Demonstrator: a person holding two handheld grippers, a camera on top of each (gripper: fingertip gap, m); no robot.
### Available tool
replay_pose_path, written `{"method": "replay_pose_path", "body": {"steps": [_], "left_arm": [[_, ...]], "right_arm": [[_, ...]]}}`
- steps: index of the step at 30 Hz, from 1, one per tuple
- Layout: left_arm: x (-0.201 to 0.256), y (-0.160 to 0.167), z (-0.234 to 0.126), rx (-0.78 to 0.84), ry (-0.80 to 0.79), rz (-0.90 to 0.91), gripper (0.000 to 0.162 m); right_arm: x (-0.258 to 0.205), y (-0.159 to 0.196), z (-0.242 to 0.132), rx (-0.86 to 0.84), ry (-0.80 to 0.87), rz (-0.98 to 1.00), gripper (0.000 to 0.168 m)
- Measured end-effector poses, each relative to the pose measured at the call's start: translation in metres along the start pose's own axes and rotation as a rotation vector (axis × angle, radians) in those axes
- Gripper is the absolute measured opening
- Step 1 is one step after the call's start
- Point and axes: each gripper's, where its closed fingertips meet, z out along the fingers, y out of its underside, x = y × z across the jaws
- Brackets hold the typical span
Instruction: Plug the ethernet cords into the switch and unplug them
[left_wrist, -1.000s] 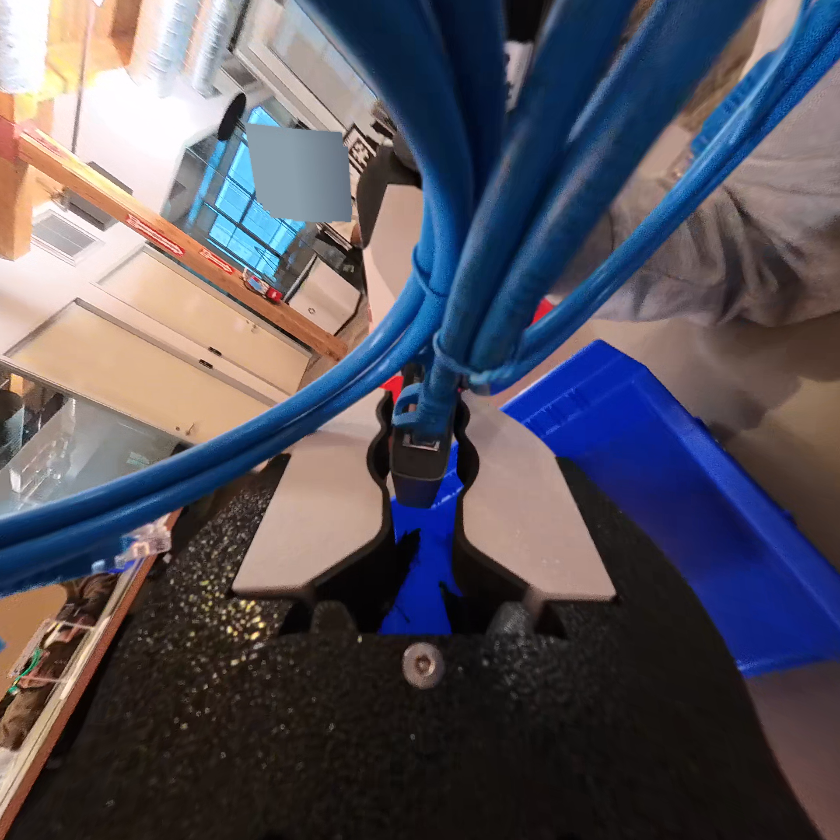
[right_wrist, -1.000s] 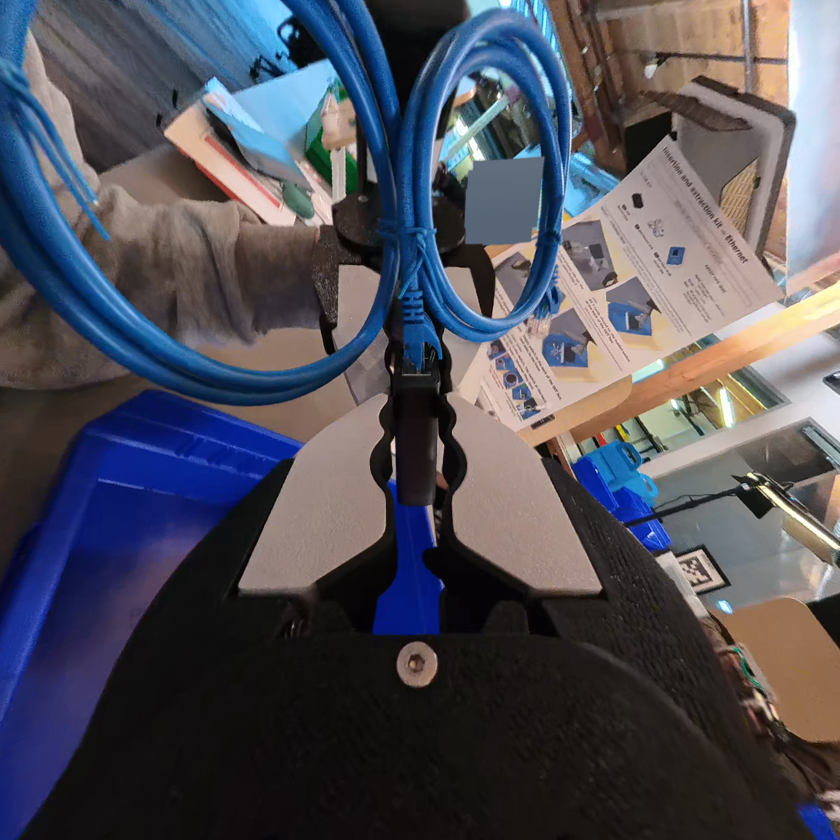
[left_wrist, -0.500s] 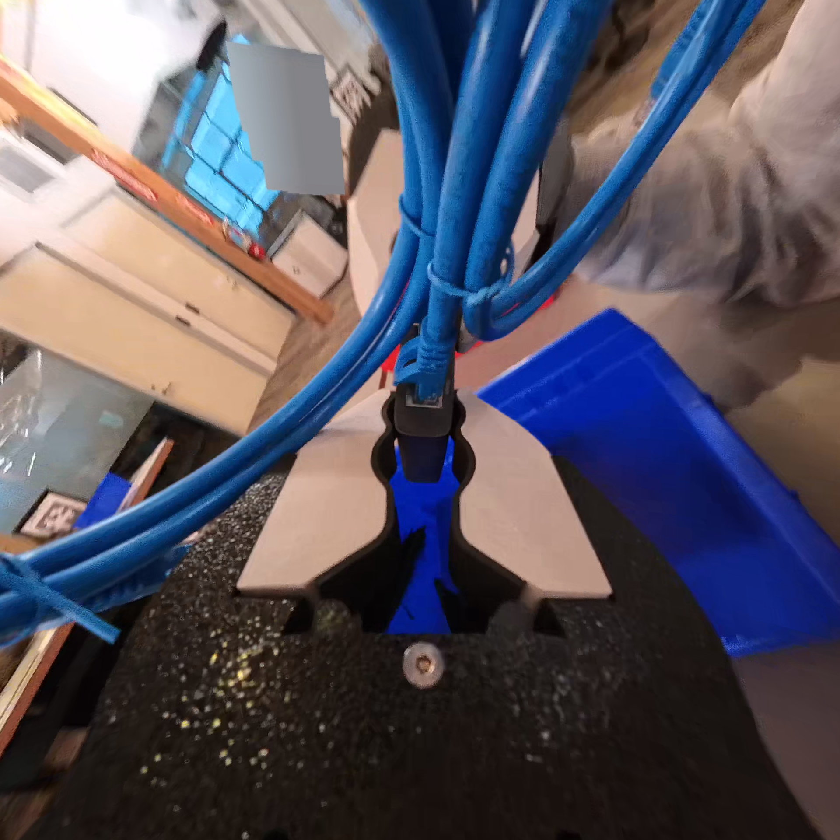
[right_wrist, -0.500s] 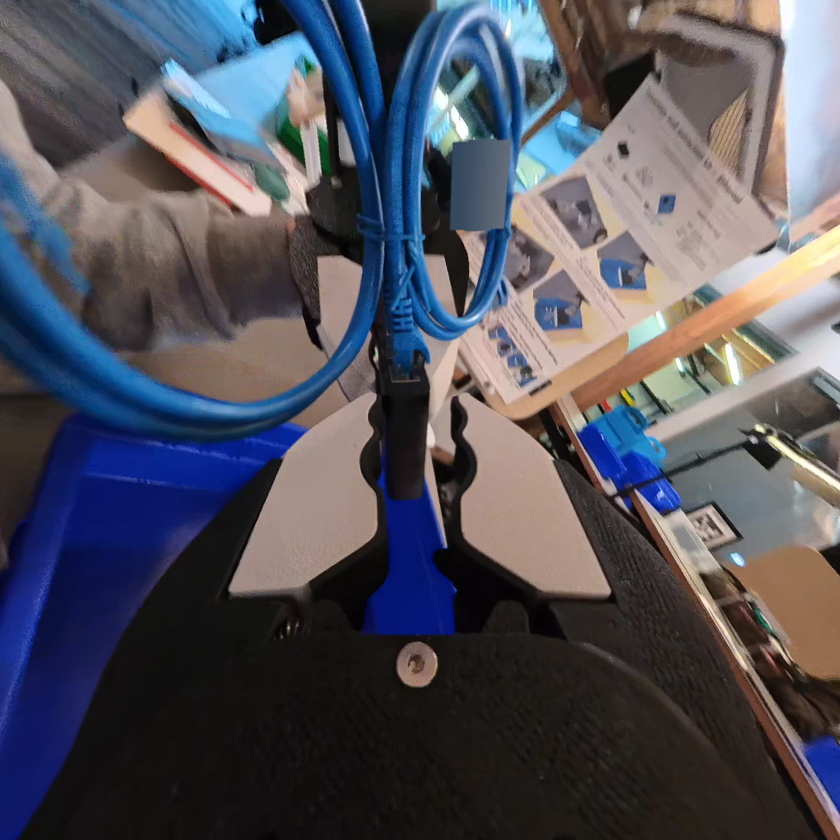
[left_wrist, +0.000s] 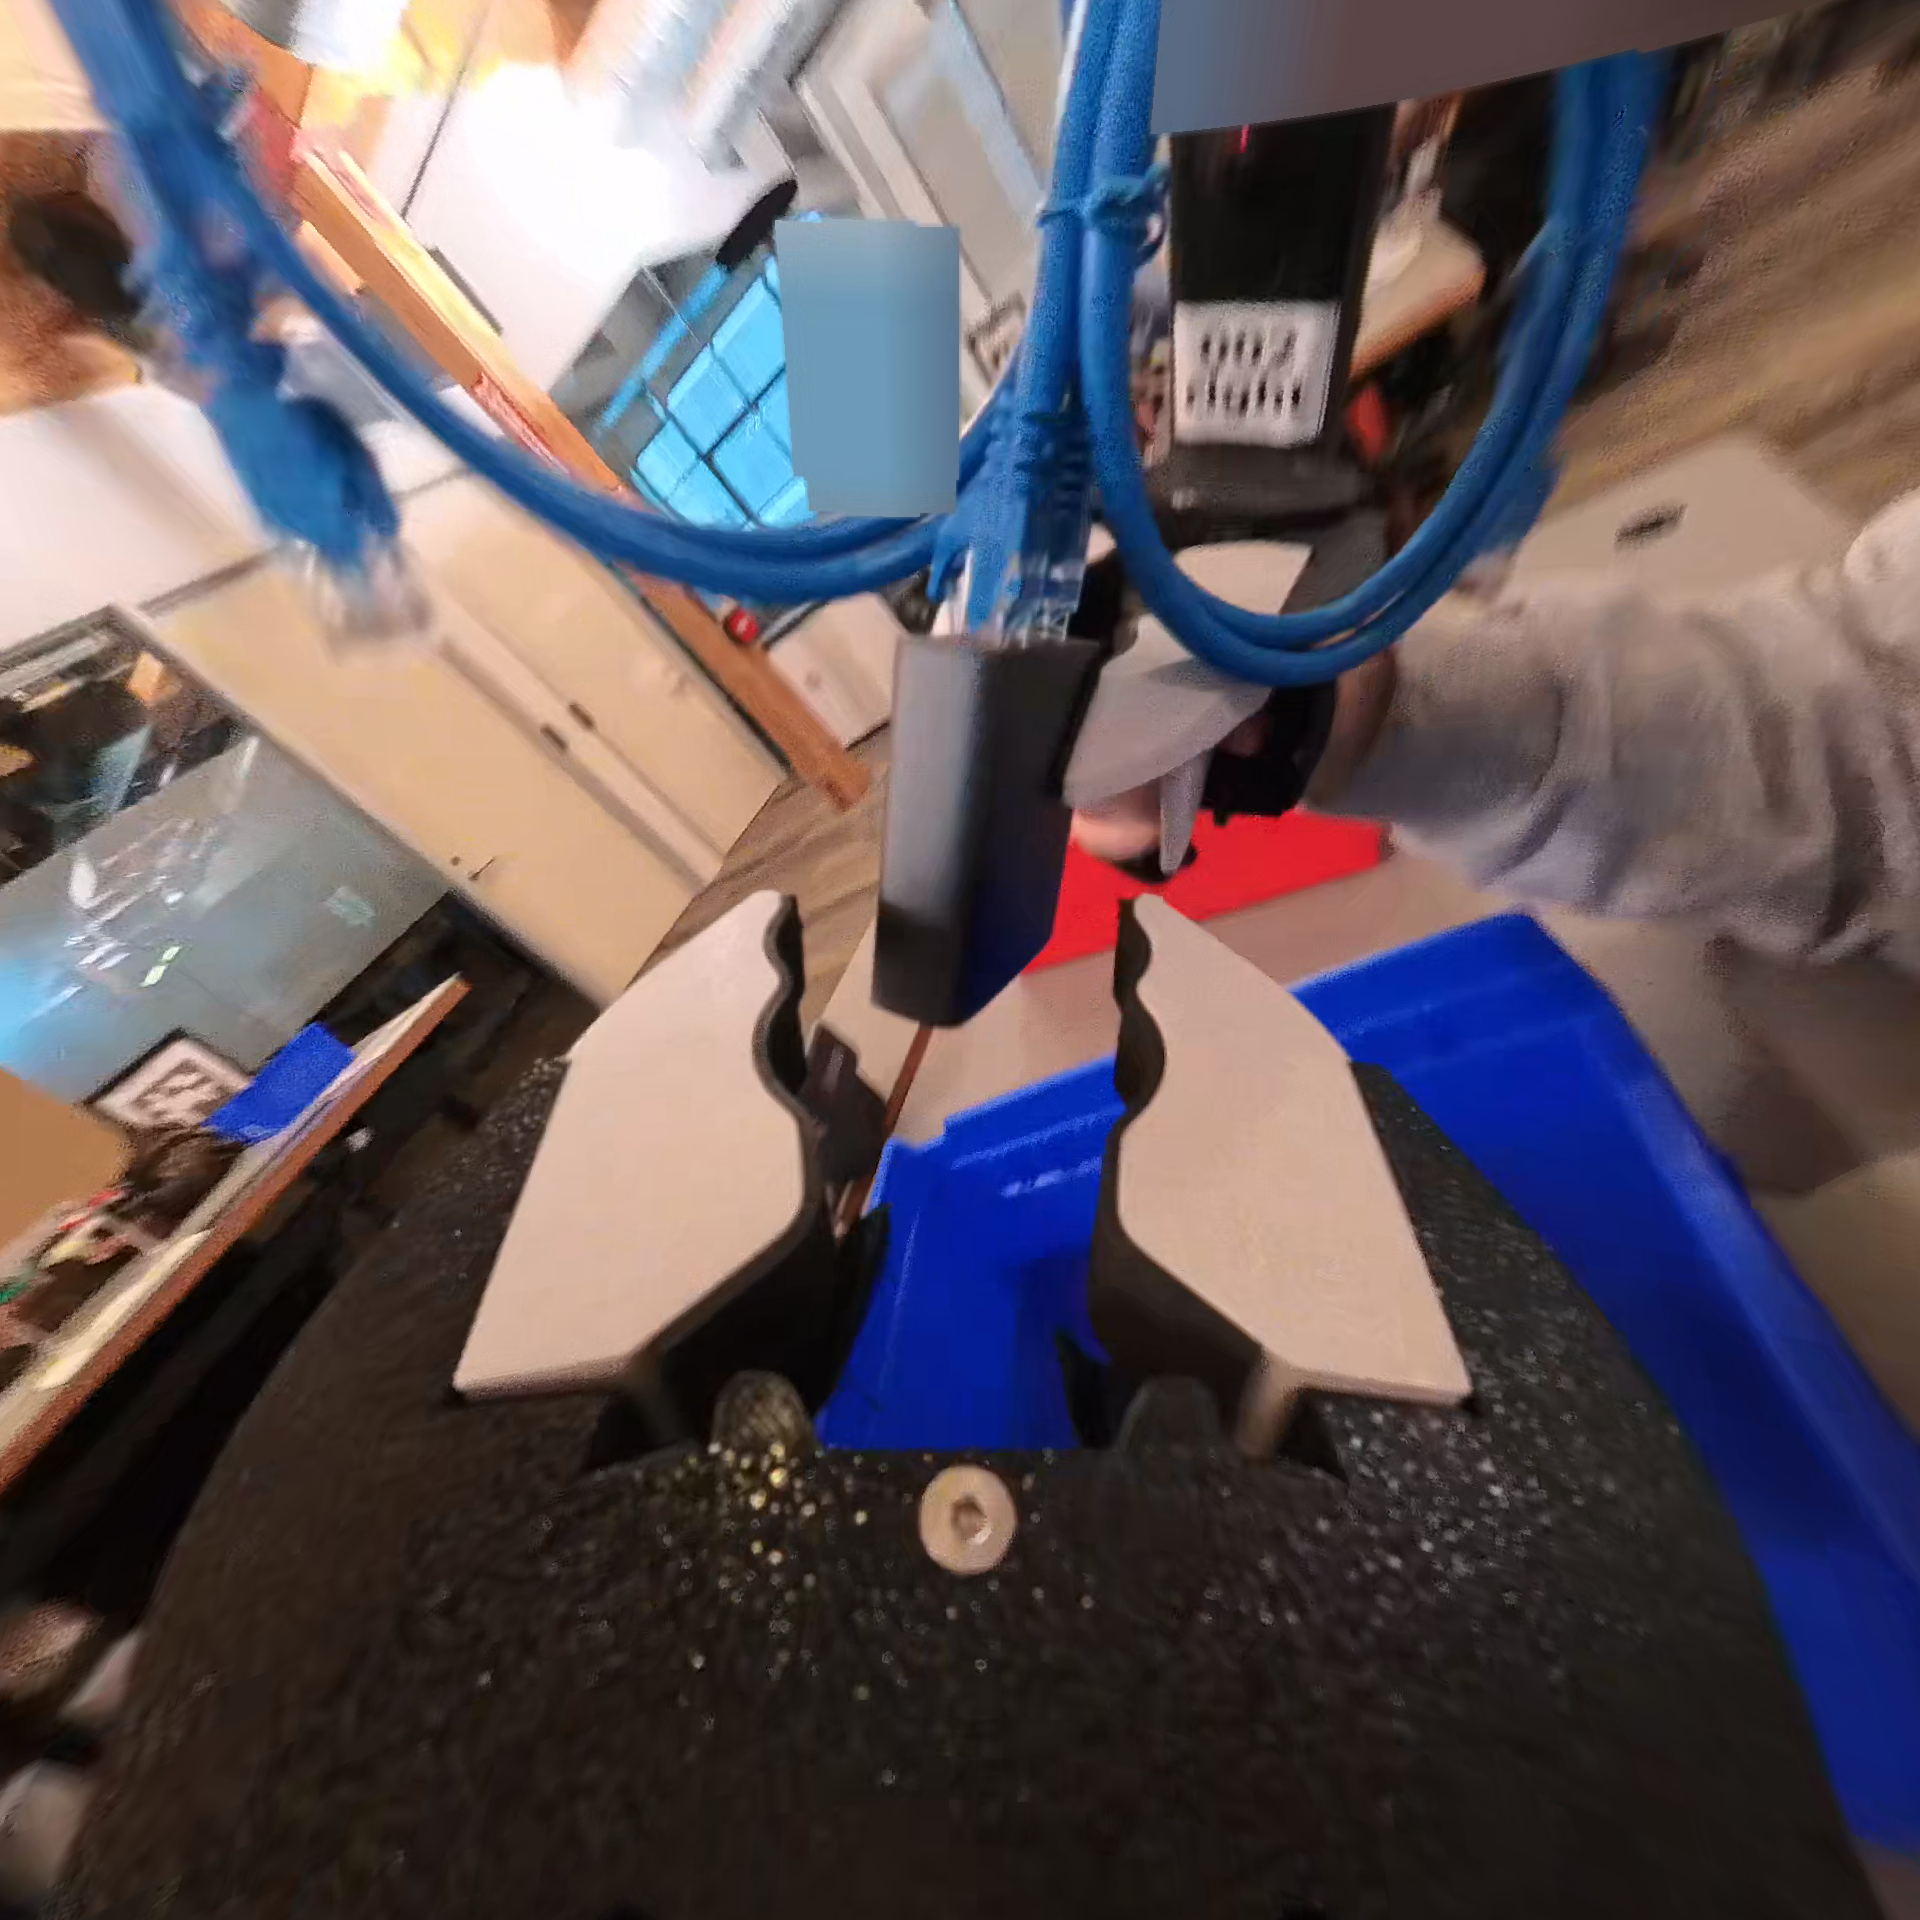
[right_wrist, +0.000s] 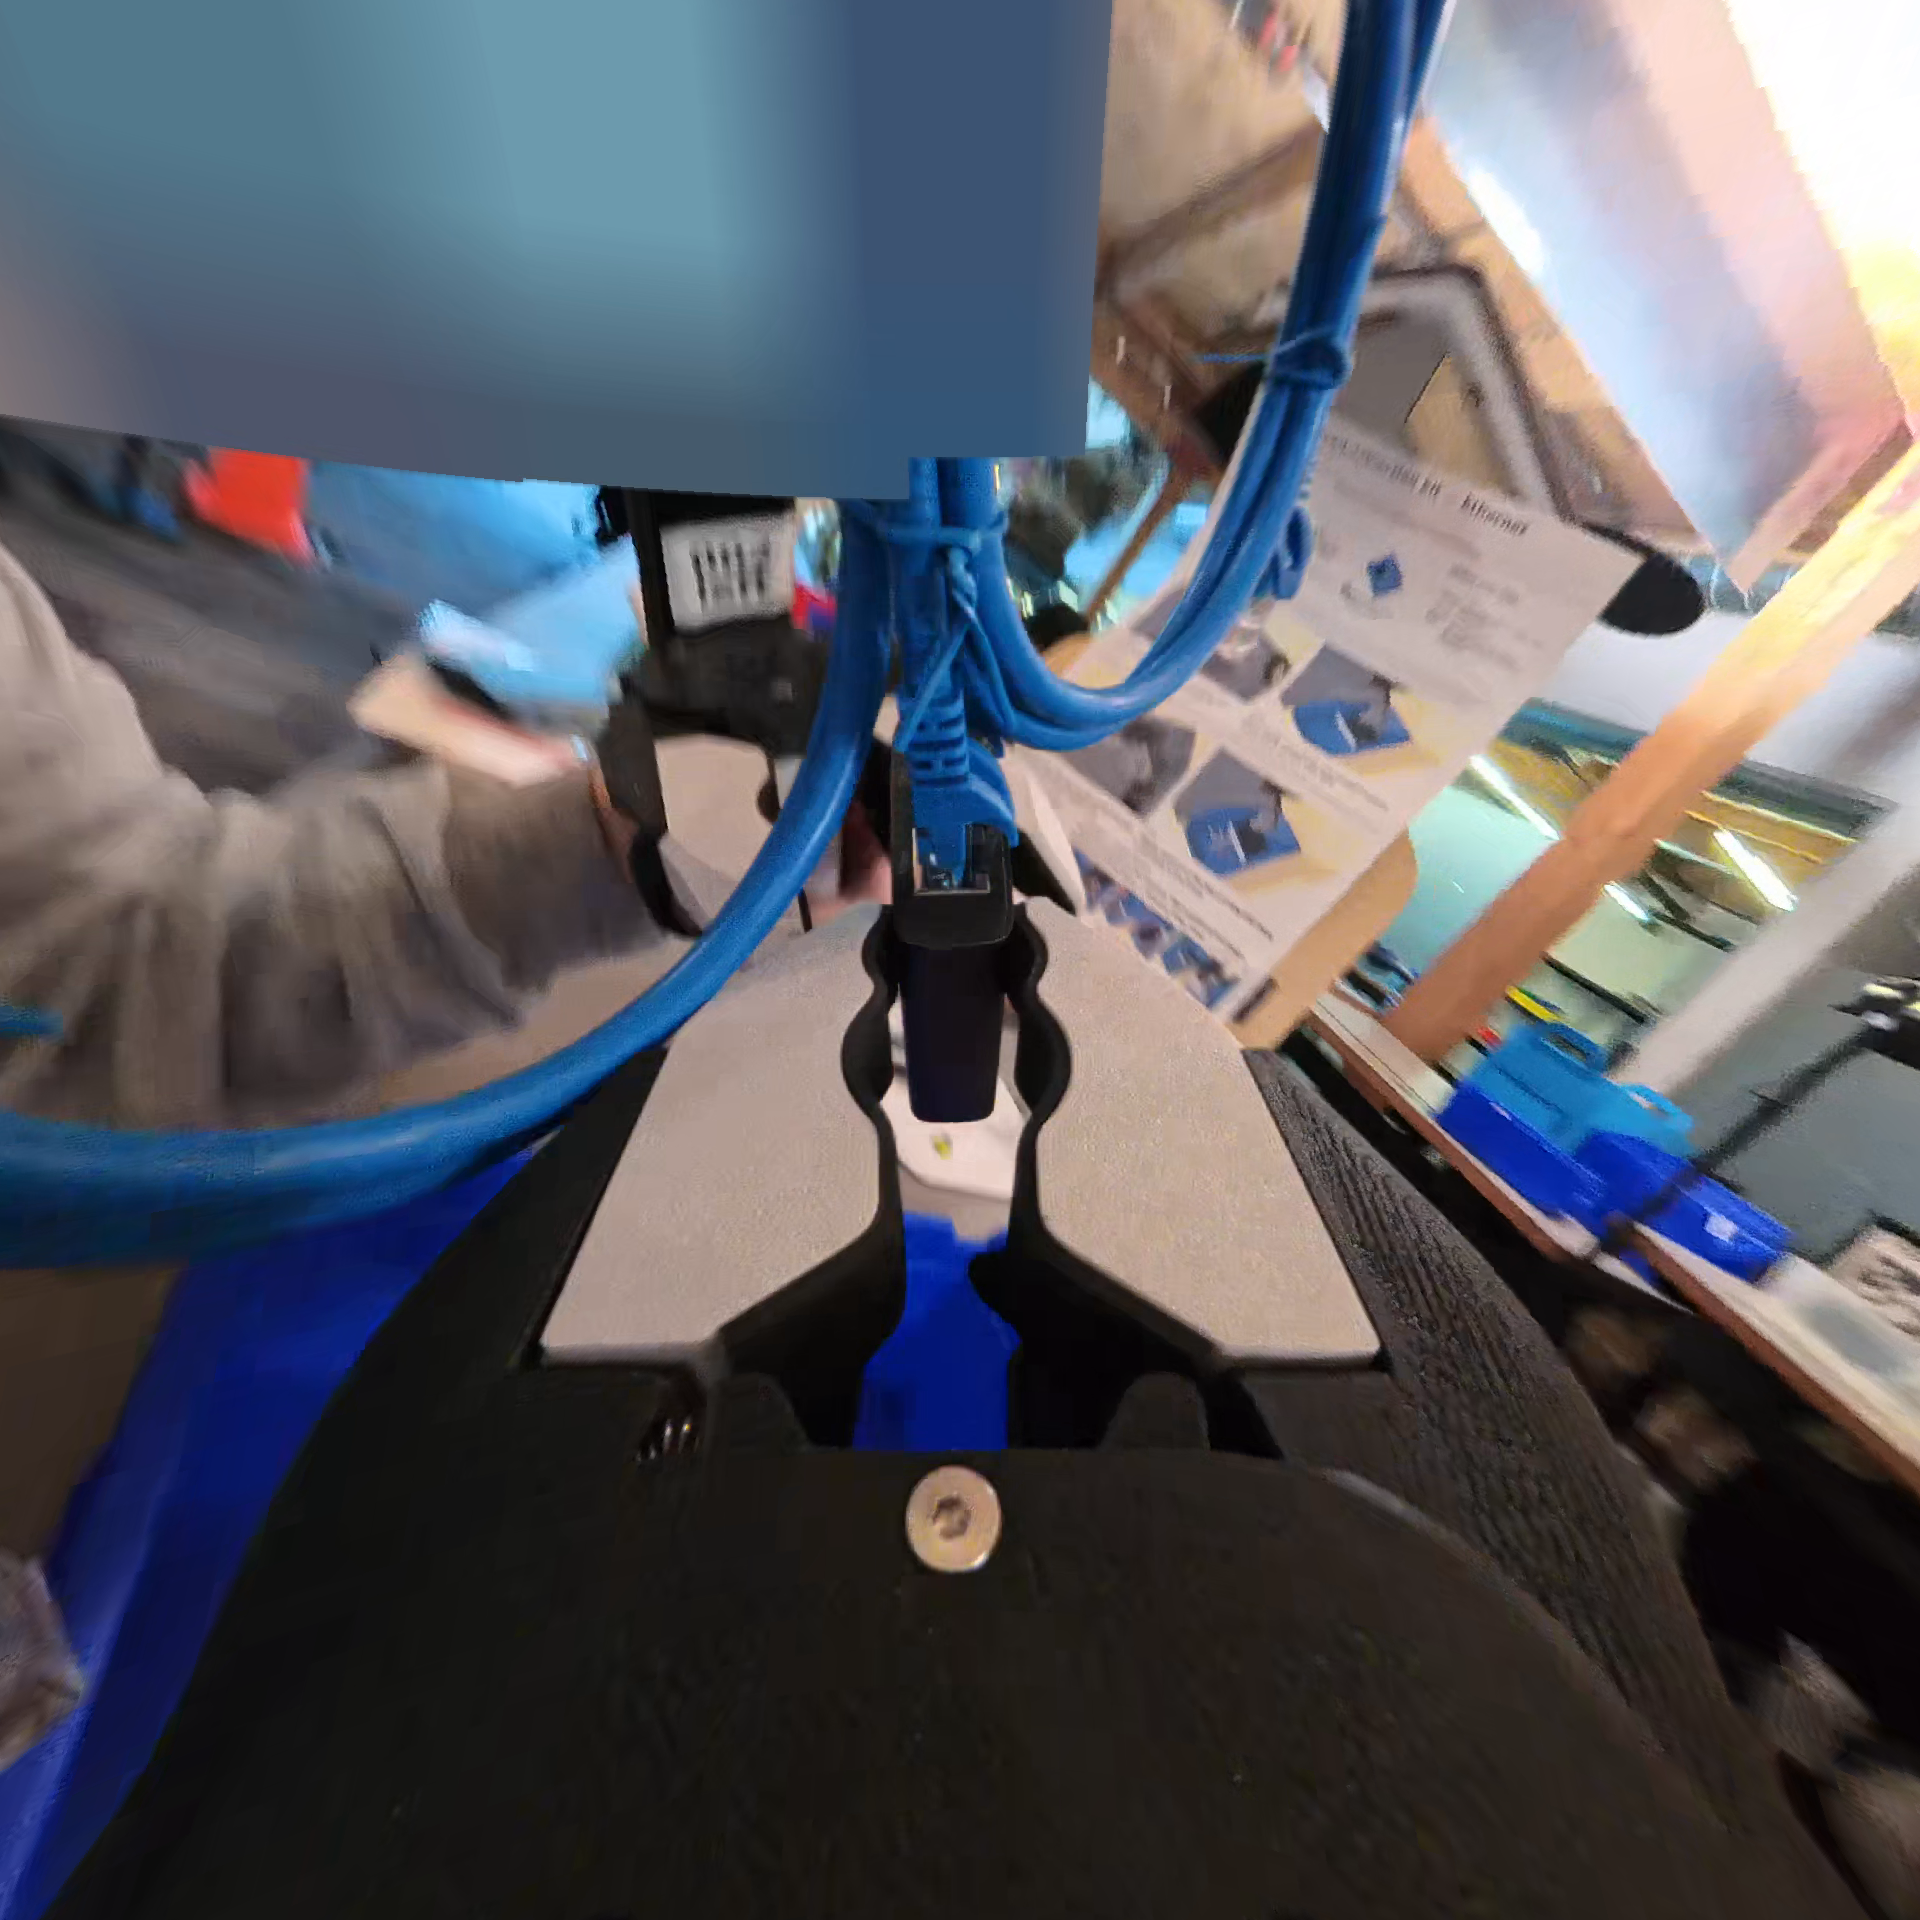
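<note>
Between the two grey fingers of the left tongs (left_wrist: 954, 925) there is a wide gap, so these tongs are open and hold nothing. Just past their tips hangs a small black box (left_wrist: 971, 821), tilted a little and touching neither finger. A blue cable (left_wrist: 1039, 520) is plugged into the top of the box. More loops of the same cable hang around it, tied in bundles. Beside the box, the right tongs show farther off, held by a person in a grey sleeve (left_wrist: 1621, 769). Under the left tongs sits a blue bin (left_wrist: 1538, 1122) on the pale counter (left_wrist: 1808, 1226), with a red piece (left_wrist: 1226, 873) lying farther back.

Up close, the right tongs (right_wrist: 951, 925) are pinched shut on the black box (right_wrist: 948, 1018), near their tips. The plug of the blue cable (right_wrist: 945, 769) goes into the box from above. Behind it hangs a paper sheet (right_wrist: 1351, 748) with pictures, and the blue bin (right_wrist: 208, 1455) is down below.
</note>
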Motion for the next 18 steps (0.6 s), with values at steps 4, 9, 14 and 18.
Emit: {"method": "replay_pose_path", "body": {"steps": [4, 9, 14, 18], "left_arm": [[0.000, -0.025, 0.007, 0.274, 0.079, -0.217, 0.052], [0.001, -0.032, 0.014, 0.375, 0.116, -0.312, 0.027], [0.001, -0.031, 0.008, 0.325, 0.084, -0.188, 0.021], [-0.013, -0.022, 0.004, 0.183, -0.086, -0.020, 0.021]], "right_arm": [[0.006, -0.013, -0.008, 0.176, -0.038, 0.144, 0.019], [0.004, -0.014, -0.009, 0.208, -0.053, 0.156, 0.019], [0.006, -0.010, -0.006, 0.173, -0.028, 0.145, 0.024], [0.037, 0.017, -0.024, -0.027, 0.144, 0.051, 0.034]]}}
